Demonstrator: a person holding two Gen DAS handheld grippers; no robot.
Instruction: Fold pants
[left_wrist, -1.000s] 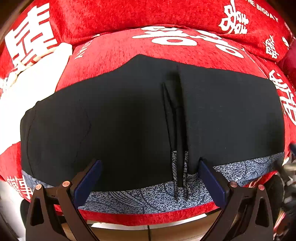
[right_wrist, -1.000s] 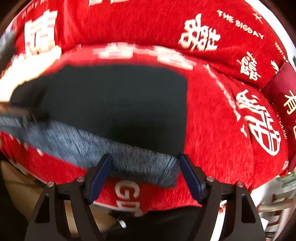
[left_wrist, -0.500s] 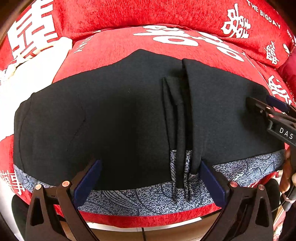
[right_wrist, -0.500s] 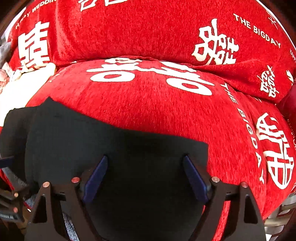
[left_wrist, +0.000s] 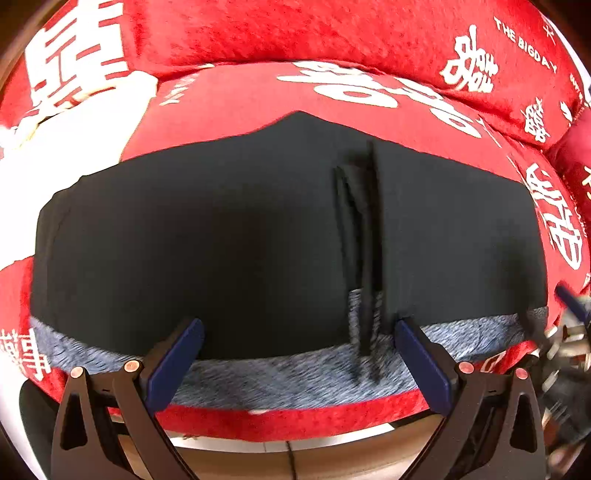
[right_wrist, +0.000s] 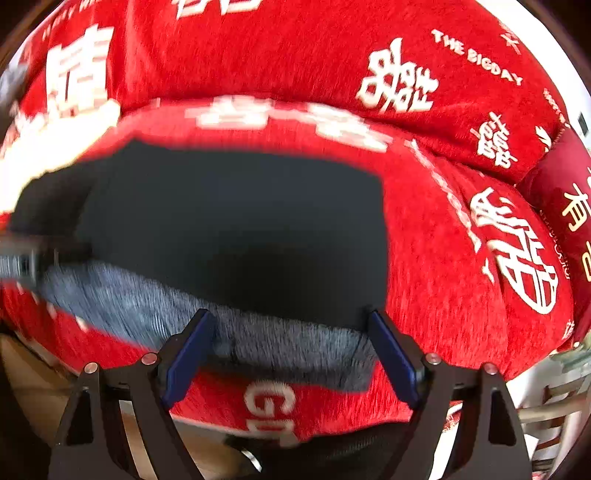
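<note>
Lying flat on the red sofa cushion (left_wrist: 236, 92), the black pants (left_wrist: 221, 236) stretch crosswise in front of both grippers, their long axis running left to right and the patterned grey waistband (left_wrist: 280, 373) along the near edge. The left gripper (left_wrist: 299, 362) sits just short of that band with its fingers spread wide and nothing between them; the drawstrings (left_wrist: 364, 325) hang down over the band just inside its right finger. The right gripper (right_wrist: 291, 350) is also wide open and empty, lined up on the right-hand end of the waistband (right_wrist: 288, 343), where the pants (right_wrist: 229, 229) stop at a straight edge with bare cushion (right_wrist: 436, 288) beyond. That view is blurred, so I cannot tell whether either finger touches the cloth. Judging by this layout, the right gripper is the nearer one to the free end, and a fold would likely carry that end leftward along the long axis, over the middle.
</note>
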